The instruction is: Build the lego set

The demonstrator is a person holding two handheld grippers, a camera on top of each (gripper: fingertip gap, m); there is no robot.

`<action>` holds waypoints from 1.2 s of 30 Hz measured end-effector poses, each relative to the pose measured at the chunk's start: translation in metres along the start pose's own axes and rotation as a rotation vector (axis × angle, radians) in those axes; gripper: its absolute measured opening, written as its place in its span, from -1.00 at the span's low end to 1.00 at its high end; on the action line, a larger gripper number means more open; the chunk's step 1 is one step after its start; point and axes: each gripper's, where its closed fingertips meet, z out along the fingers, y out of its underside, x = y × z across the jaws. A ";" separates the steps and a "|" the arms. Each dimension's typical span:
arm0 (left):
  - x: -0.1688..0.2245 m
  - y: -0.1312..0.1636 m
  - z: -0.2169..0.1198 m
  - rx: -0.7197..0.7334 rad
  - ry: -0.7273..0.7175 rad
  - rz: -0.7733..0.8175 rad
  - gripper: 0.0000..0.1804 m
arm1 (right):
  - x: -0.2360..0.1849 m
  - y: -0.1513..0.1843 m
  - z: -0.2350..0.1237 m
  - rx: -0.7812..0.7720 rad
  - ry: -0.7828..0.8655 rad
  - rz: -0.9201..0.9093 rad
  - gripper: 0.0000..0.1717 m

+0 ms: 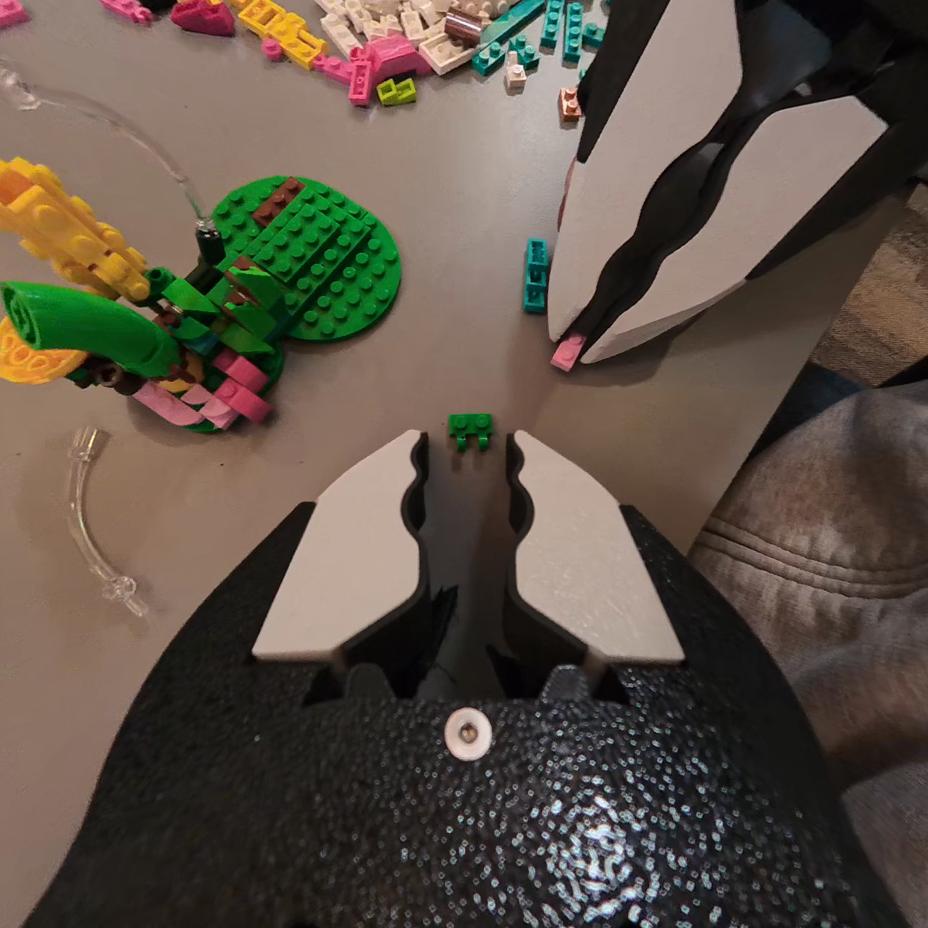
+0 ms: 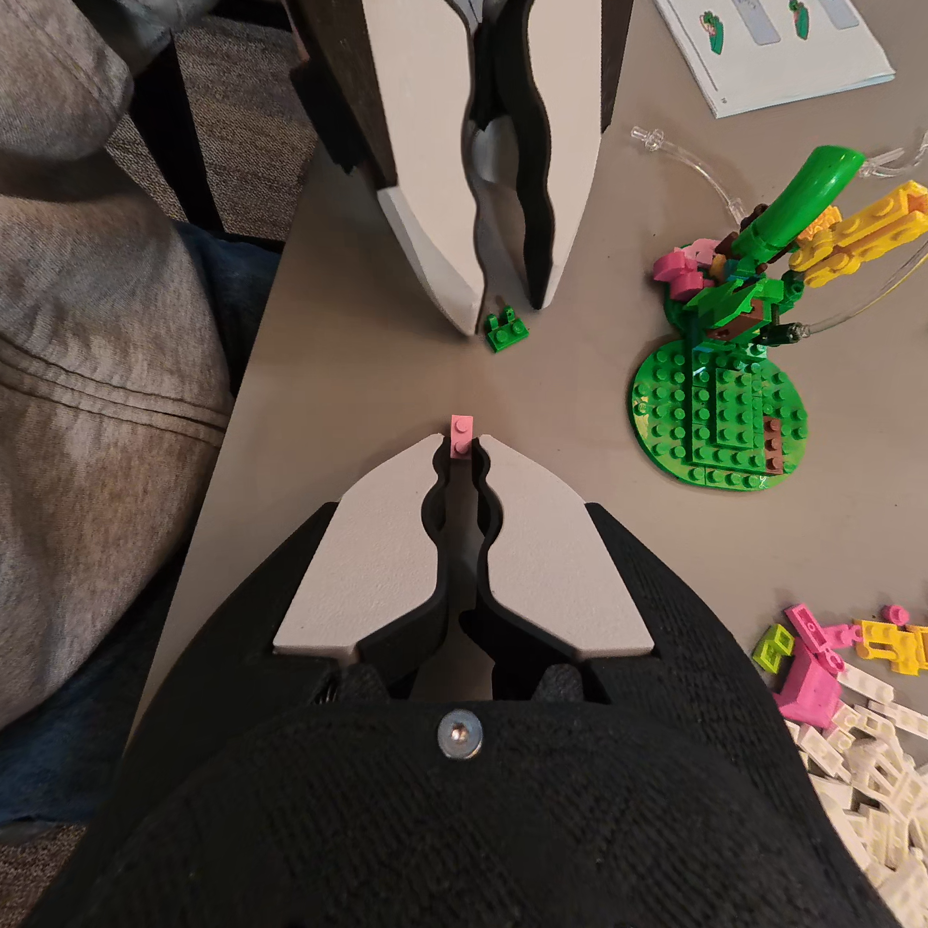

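Booklet (image 2: pixel 773 55) in right wrist view only

Far ahead of the left claw (image 1: pixel 468 438), brick heap (image 1: pixel 401 35) cut by the top edge. To its left, yellow build (image 1: pixel 65 236) and clear tube (image 1: pixel 100 115) cut by the left edge.

Inside the right claw (image 2: pixel 461 442), rear end of pink plate (image 2: pixel 461 432) partly hidden between the pads. Far ahead-right, booklet (image 2: pixel 783 55) cut by the top edge. To its right and behind the tips, white bricks (image 2: pixel 863 783) cut off by the frame.
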 end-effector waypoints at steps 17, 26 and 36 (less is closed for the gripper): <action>0.006 -0.003 -0.003 0.029 0.063 -0.074 -0.70 | 0.000 0.000 -0.002 0.010 0.005 -0.004 -0.93; 0.002 0.001 -0.001 -0.003 0.033 -0.037 -0.83 | -0.001 0.001 -0.002 0.005 -0.011 -0.001 -0.92; 0.004 0.000 0.002 -0.057 0.050 0.051 -0.87 | -0.005 0.005 -0.005 -0.047 -0.024 -0.029 -0.92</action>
